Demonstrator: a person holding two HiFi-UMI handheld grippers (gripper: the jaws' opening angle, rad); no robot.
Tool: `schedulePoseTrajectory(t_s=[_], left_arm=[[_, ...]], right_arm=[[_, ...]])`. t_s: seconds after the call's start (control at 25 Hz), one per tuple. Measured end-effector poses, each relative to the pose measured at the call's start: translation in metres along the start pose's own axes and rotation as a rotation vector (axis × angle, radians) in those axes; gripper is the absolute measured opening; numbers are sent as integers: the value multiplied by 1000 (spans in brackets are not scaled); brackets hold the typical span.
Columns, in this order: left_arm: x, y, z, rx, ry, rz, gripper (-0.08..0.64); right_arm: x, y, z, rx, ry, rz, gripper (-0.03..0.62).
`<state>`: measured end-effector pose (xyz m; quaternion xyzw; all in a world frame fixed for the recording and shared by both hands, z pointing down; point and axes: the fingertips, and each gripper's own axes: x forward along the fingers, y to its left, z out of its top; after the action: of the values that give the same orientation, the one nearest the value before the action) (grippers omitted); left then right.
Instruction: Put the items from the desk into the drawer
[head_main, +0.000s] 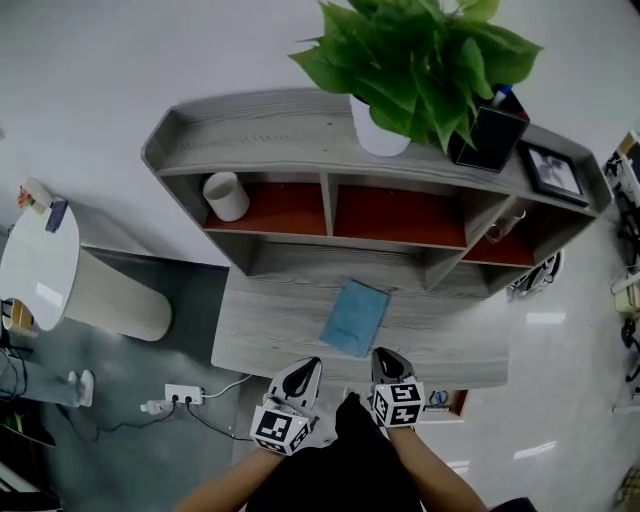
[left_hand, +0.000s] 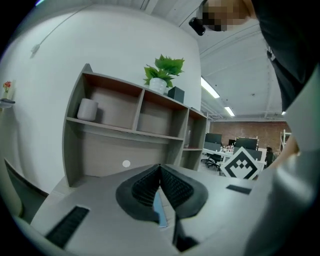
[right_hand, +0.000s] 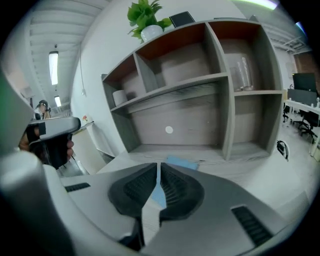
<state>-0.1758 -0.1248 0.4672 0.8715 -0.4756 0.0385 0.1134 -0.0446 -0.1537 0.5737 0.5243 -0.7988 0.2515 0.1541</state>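
A blue notebook (head_main: 355, 316) lies flat on the grey wooden desk (head_main: 260, 335), in front of the shelf unit. It also shows beyond the jaws in the right gripper view (right_hand: 181, 162) and as a blue sliver in the left gripper view (left_hand: 159, 210). My left gripper (head_main: 305, 368) and right gripper (head_main: 385, 358) hang side by side at the desk's near edge, short of the notebook. Both are shut with nothing between the jaws, as the left gripper (left_hand: 160, 167) and right gripper (right_hand: 158, 166) show in their own views. Under the desk's right front edge, part of an orange-lined drawer (head_main: 448, 402) sticks out.
The shelf unit holds a white cup (head_main: 226, 195) in its left compartment and a glass (head_main: 505, 225) at the right. On top stand a potted plant (head_main: 400, 70), a black holder (head_main: 490, 135) and a picture frame (head_main: 552, 170). A round white table (head_main: 40, 265) stands left; a power strip (head_main: 183, 395) lies on the floor.
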Motion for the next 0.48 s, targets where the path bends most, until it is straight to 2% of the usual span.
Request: schedulePoseTrajectory(t_s=[0.24,0.36,0.48], left_arm=[[43,11,-13,32,60,-47,12],[59,14,-37,13,127,-77,12],[70,22,-63,11,194,-100,12]], right_arm=[[41,-26,-18,40,81,14,20],[58,-30,-38,27,144,12,21],[69,-34,-56,74,186,-9,23]])
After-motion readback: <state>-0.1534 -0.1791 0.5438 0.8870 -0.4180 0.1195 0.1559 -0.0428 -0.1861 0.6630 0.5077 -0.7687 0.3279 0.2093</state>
